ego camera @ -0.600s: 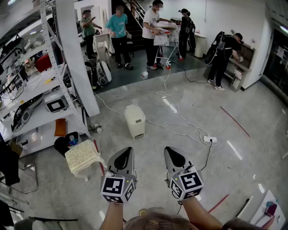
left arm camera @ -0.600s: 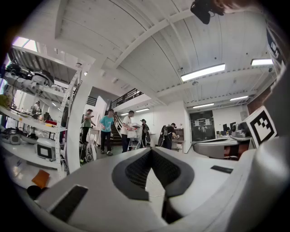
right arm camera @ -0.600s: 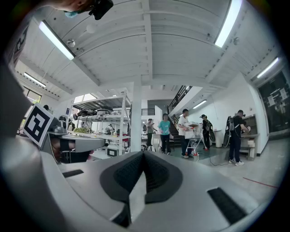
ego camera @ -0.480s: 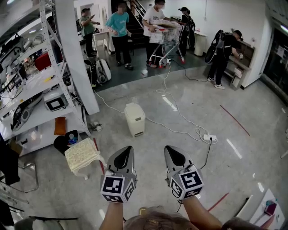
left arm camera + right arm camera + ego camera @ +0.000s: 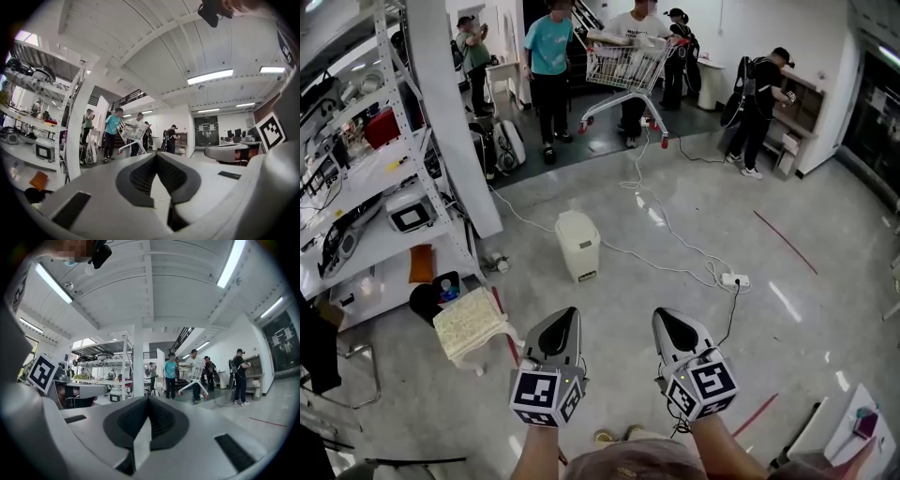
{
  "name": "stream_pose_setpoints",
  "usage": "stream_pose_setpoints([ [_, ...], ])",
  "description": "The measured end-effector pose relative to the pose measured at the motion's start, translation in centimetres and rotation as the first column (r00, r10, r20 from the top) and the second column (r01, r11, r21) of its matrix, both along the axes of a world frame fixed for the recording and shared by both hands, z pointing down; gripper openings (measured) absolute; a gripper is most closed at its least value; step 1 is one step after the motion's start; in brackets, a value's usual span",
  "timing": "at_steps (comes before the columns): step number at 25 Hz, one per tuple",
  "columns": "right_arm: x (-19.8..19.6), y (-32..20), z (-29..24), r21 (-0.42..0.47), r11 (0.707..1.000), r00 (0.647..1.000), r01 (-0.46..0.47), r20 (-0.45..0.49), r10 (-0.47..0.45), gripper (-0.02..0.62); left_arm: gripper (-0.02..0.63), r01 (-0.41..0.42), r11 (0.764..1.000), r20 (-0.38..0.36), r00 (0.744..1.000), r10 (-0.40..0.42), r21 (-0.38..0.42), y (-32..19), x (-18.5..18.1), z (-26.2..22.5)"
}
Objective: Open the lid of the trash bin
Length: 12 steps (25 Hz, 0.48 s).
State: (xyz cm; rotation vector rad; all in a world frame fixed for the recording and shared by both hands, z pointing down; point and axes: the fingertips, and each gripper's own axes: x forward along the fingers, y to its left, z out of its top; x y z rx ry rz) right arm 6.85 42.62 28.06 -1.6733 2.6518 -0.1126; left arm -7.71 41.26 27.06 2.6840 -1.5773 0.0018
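Glossy grey floor [image 5: 825, 220] underfoot. Left tool [image 5: 566, 320] and right tool [image 5: 667, 322] side by side, low in head view, each pressed together, nothing pinched. Bin [image 5: 579, 246] ahead on floor, well apart from both, lid down. Power strip [image 5: 732, 279] right of bin, rack [image 5: 389, 192] left.

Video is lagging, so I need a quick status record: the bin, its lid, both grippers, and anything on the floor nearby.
trash bin: cream, upright on the floor ahead of both grippers
lid: closed
left gripper: jaws together, empty, well short of the bin
right gripper: jaws together, empty, level with the left gripper
floor clutter: corded power strip to the right of the bin
people: several at the far end, around a shopping cart
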Motion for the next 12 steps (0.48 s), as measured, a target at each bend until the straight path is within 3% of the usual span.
stream_pose_setpoints([
  [12, 0.8, -1.9, 1.5, -0.020, 0.998, 0.998, -0.057, 0.000, 0.057, 0.026, -0.011, -0.026, 1.000, 0.008, 1.000, 0.026, -0.014, -2.2, -0.5, 1.1],
])
